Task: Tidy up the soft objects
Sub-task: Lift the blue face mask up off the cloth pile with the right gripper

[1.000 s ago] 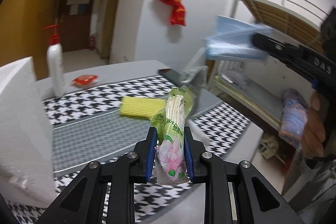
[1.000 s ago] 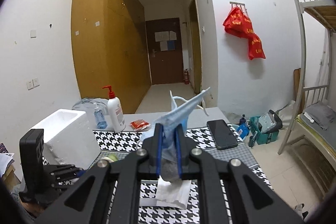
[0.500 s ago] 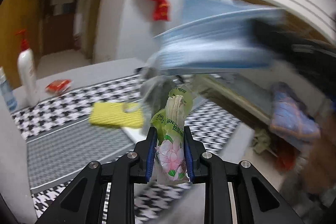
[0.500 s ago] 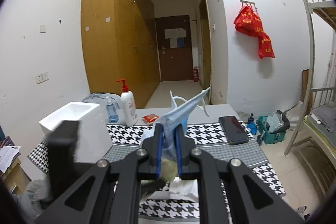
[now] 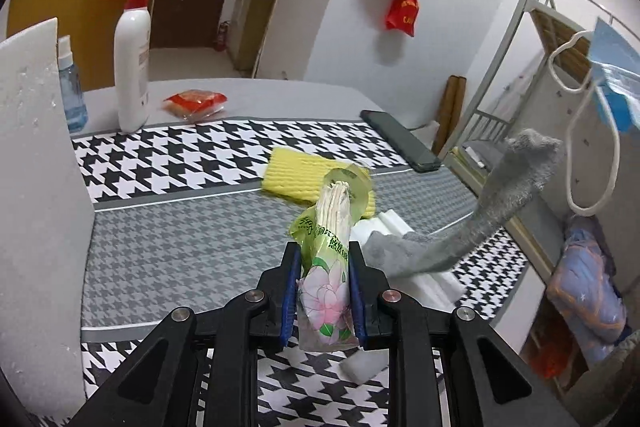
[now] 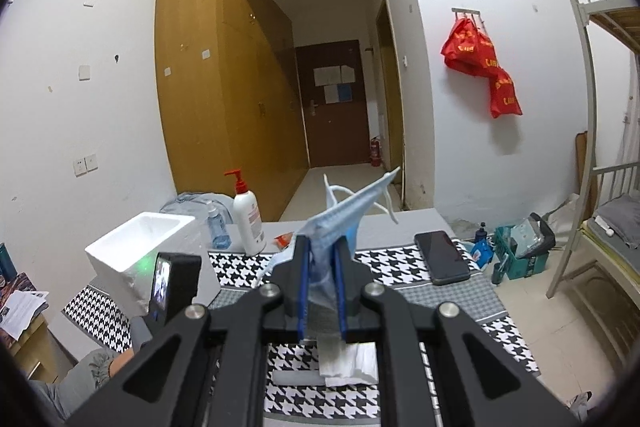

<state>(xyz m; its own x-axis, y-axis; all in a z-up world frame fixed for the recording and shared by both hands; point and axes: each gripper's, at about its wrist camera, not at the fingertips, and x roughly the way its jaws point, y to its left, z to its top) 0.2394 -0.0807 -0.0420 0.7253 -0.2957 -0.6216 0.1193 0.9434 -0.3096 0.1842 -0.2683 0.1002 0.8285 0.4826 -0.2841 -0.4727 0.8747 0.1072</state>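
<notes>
My left gripper [image 5: 323,267] is shut on a green flowered tissue pack [image 5: 326,259], held above the houndstooth table [image 5: 180,155]. My right gripper [image 6: 322,267] is shut on a blue face mask [image 6: 344,215] and a grey sock hanging with it. In the left wrist view the mask [image 5: 616,75] shows at the far right with its white ear loop, and the grey sock [image 5: 480,215] dangles from there down onto white foam pieces [image 5: 424,275]. A yellow sponge cloth [image 5: 304,175] lies mid-table. The white foam box [image 6: 148,247] stands at the left.
A pump bottle [image 5: 132,55], a small blue spray bottle [image 5: 72,87] and a red snack packet [image 5: 196,103] stand at the table's back. A black phone [image 5: 400,139] lies at the right edge. A bunk bed [image 5: 560,39] stands beyond the table.
The left gripper swung its view left across the table. The right gripper with the mask moved to the far right and up; the grey sock now hangs in view.
</notes>
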